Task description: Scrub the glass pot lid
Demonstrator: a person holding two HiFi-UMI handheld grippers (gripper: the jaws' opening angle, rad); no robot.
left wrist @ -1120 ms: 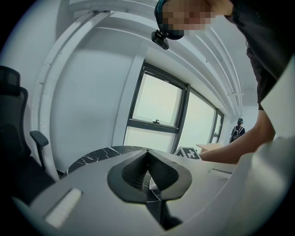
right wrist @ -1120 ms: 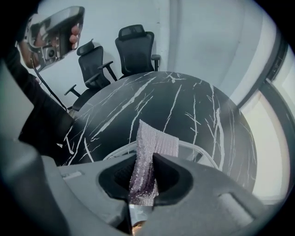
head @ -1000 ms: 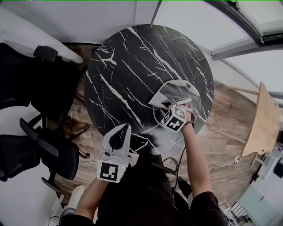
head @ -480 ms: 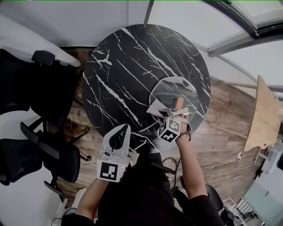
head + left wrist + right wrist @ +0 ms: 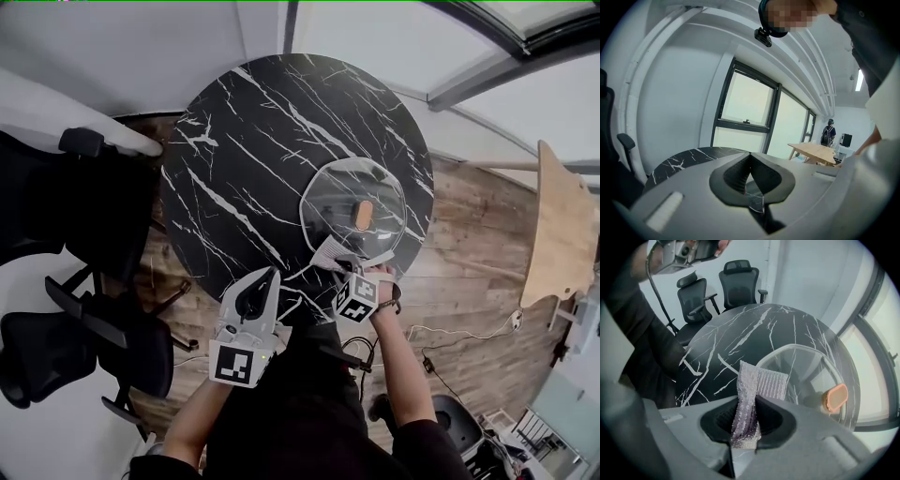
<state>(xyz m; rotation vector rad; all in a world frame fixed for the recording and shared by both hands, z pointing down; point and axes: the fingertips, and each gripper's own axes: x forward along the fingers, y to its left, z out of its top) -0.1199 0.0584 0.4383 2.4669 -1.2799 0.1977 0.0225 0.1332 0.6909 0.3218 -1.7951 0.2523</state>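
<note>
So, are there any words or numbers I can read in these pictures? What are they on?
None: no words, brands or numbers can be read in any view.
On the left gripper, the marker cube bears only black-and-white squares, no letters.
On the right gripper, the cube likewise.
The glass pot lid and the cloth bear no print.

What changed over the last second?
Right claw, shut on the cloth, drew back across the lid toward the person, to its near rim; the knob is now uncovered. Left claw stayed shut and empty at the near edge of the table; lid didn't move.
</note>
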